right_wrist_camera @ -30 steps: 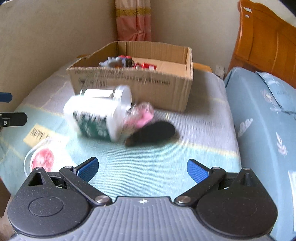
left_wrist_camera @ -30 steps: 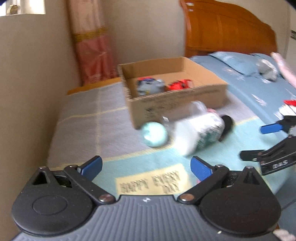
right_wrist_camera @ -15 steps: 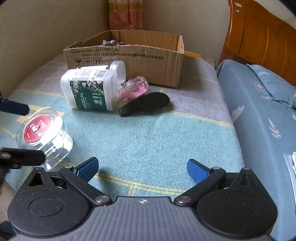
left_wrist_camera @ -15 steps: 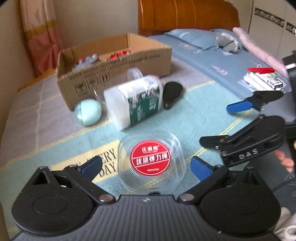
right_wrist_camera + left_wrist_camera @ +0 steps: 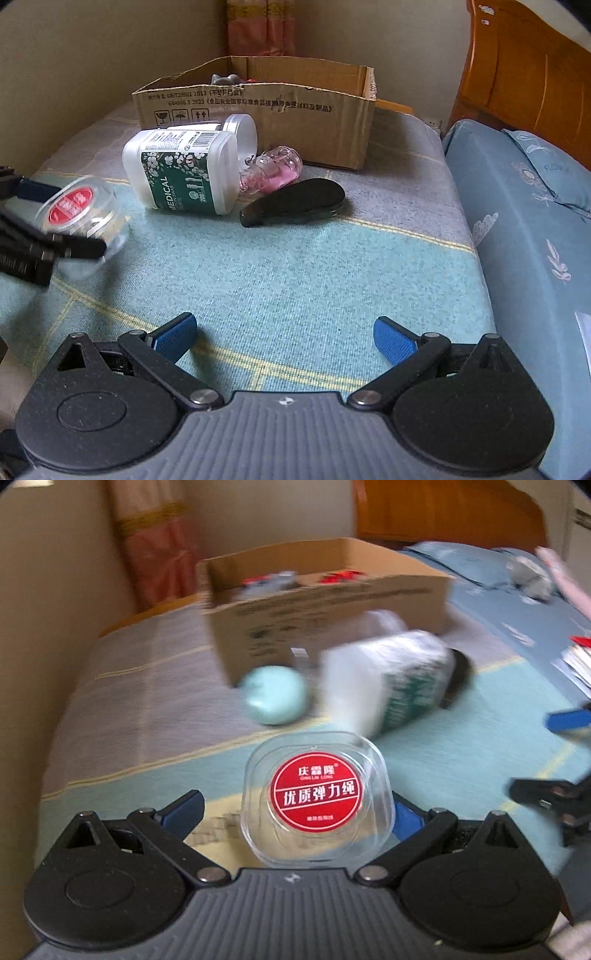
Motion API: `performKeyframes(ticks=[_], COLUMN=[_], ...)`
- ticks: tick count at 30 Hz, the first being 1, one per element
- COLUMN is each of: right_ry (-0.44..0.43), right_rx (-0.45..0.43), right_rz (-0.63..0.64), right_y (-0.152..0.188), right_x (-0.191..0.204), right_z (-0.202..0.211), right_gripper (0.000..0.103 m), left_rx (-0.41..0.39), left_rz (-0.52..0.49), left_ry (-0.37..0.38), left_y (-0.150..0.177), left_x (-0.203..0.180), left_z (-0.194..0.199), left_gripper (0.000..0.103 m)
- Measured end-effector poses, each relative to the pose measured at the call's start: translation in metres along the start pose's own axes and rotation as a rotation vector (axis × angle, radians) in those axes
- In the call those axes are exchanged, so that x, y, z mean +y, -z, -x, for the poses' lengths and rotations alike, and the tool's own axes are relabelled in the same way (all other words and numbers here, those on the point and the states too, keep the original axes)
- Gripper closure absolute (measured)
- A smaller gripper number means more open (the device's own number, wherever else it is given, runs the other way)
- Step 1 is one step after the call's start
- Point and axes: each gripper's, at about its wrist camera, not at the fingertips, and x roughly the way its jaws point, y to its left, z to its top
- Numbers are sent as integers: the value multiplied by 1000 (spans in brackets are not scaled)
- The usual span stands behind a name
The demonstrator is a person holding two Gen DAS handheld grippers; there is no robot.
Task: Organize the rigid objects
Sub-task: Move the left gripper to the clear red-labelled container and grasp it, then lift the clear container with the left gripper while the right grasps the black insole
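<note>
A clear round tub with a red label (image 5: 317,797) sits between the fingers of my left gripper (image 5: 295,808), which stand wide apart; its right side meets the right finger, and a gap shows on the left. In the right wrist view the same tub (image 5: 79,218) looks tilted and blurred between those fingers. Beyond it lie a white and green swab tub (image 5: 184,173), a pink clear bottle (image 5: 273,171), a black oval case (image 5: 295,203) and a mint ball (image 5: 275,696). Behind them stands the open cardboard box (image 5: 258,110). My right gripper (image 5: 284,336) is open over the blanket, holding nothing.
The box holds several toys. A beige wall (image 5: 44,627) runs along the left. A blue pillow (image 5: 535,206) and a wooden headboard (image 5: 524,62) lie to the right. Papers (image 5: 576,657) rest on the bed's right side.
My left gripper has moved forward around the red-labelled tub, which now sits deeper between its fingers and tilts. The right gripper has barely shifted.
</note>
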Motion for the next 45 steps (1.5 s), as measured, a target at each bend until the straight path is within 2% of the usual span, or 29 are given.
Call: performKeyframes(ticks=[3, 6, 9, 25, 30, 41, 45], right_ry=[-17, -38, -58, -174, -169, -253, -255], right_rx=[-11, -24, -23, 85, 62, 42, 55], right_rz=[18, 38, 57, 220, 214, 307, 316], right_y=[-1, -1, -4, -45, -59, -86, -92], right_x=[-1, -1, -3, -13, -24, -27, -25], right_z=[-2, -4, -6, -33, -47, -70, -74], right_gripper=[0, 0, 0, 0, 0, 0, 0], left_rx=[9, 47, 39, 27, 19, 8, 8], left_rz=[50, 91, 135, 142, 139, 138, 137], left_ry=[-35, -7, 19, 5, 7, 9, 9], left_y=[-1, 3, 8, 7, 8, 7, 7], left_x=[14, 19, 23, 21, 21, 22, 21], left_z=[-4, -10, -13, -17, -16, -17, -17], left_gripper=[2, 2, 1, 0, 0, 0, 0])
